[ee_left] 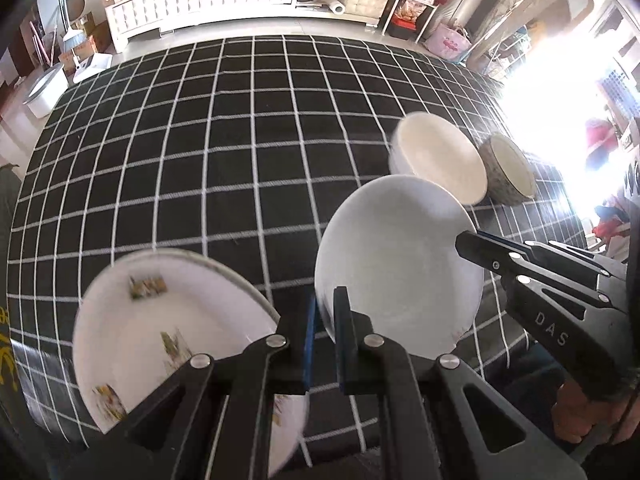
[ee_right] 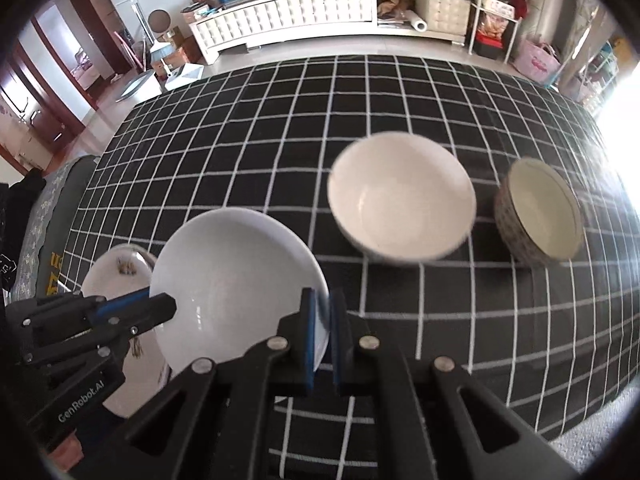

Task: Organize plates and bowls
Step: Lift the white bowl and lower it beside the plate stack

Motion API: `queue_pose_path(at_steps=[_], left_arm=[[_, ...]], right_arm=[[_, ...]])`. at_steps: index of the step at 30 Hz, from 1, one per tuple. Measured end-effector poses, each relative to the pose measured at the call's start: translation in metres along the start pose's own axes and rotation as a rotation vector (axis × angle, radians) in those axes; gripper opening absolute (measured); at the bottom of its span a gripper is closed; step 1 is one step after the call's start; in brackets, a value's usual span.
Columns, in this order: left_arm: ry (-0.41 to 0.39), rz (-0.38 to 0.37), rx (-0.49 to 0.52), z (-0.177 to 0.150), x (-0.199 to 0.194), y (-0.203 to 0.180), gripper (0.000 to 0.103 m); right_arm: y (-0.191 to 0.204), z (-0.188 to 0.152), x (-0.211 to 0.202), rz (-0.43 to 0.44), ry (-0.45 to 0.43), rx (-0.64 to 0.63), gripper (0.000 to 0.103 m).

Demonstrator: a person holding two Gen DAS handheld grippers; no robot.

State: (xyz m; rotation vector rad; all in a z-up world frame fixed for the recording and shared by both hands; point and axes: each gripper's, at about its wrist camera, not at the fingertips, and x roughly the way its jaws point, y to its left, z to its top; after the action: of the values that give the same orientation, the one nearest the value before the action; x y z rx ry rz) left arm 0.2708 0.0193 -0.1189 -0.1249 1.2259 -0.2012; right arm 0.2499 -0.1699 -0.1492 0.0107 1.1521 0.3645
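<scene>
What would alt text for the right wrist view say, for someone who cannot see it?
Two handheld grippers, right and left, pinch opposite rims of a plain white plate above a black checked tablecloth. A patterned plate lies behind it at left; a white bowl and a patterned bowl sit farther back at right.

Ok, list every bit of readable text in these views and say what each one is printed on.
"DAS": on the black arm of the right hand-held gripper, seen from the left wrist.
"GenRobot.AI": on the black body of the left hand-held gripper, seen from the right wrist.
Yellow characters on the dark cloth at the table's left edge: cut off, unreadable.
Prints on the white decorated plate: blurred pictures, no legible text.
</scene>
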Motion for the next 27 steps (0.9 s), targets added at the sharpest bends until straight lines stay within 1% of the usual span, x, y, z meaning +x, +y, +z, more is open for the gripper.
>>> queue_pose_path(at_steps=[7, 8, 13, 20, 27], left_arm=[[0.010, 0.006, 0.013, -0.027, 0.000, -0.015, 0.007], [0.015, 0.008, 0.016, -0.024, 0.002, -0.012, 0.007], [0.047, 0.000, 0.010, -0.039, 0.012, -0.014, 0.007], [0.073, 0.003, 0.021, -0.041, 0.026, -0.024, 0.007], [0.069, 0.000, 0.030, -0.040, 0.033, -0.025, 0.007]], right_arm=[[-0.007, -0.022, -0.003, -0.005, 0.017, 0.036, 0.010], [-0.007, -0.024, -0.002, -0.003, 0.023, 0.040, 0.010], [-0.012, -0.037, 0.004, -0.005, 0.054, 0.056, 0.010], [-0.016, -0.047, 0.008, -0.016, 0.082, 0.076, 0.010], [-0.022, -0.052, 0.012, -0.020, 0.097, 0.095, 0.010]])
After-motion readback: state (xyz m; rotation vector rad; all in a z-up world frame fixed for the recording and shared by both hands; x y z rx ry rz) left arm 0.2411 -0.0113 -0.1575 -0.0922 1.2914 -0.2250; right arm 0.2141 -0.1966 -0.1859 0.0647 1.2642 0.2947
